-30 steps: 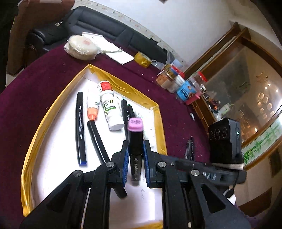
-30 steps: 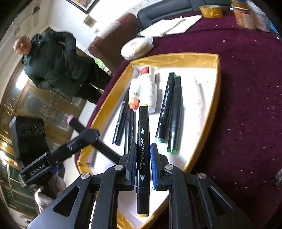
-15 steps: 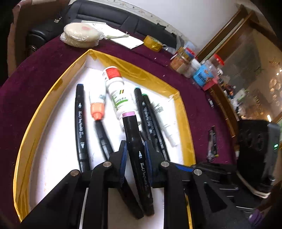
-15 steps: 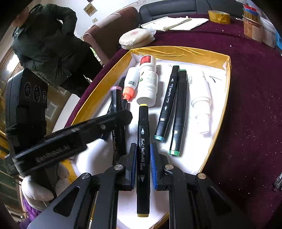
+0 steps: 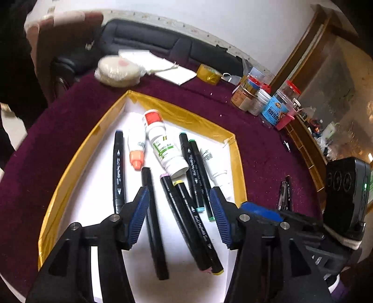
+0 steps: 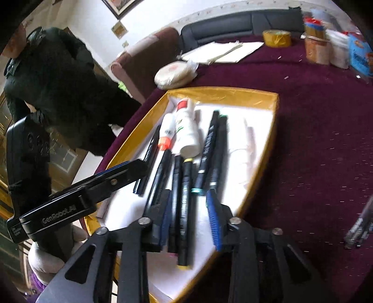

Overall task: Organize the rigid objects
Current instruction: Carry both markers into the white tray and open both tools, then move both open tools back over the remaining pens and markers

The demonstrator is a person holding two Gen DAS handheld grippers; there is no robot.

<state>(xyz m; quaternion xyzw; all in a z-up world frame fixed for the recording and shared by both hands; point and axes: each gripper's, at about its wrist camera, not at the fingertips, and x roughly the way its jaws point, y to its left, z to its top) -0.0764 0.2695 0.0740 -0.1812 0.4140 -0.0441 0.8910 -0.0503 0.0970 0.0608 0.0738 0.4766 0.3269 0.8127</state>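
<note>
Now both my grippers, left gripper [image 5: 179,218] and right gripper [image 6: 190,218], have just been opening, empty; pink-capped marker [image 5: 184,223] and yellow-capped marker [image 5: 198,228] lie in the tray [image 5: 70,167]; pens [image 5: 284,195] at three o'clock remain on the bench [image 5: 261,149].

You're probably in a home living room: black leather sofa [image 5: 163,44] behind the round maroon-clothed table's [image 5: 256,144] far edge, framed picture [image 6: 116,7].

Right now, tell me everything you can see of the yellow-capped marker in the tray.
The yellow-capped marker is a slim black plastic pen with white lettering on the barrel and a yellow tip at each end. It lies flat on the white floor of the gold-rimmed tray, angled, side by side against the pink-capped marker. Its far end sits near the base of the white bottle. It lies free between the open jaws of the left gripper.
</note>
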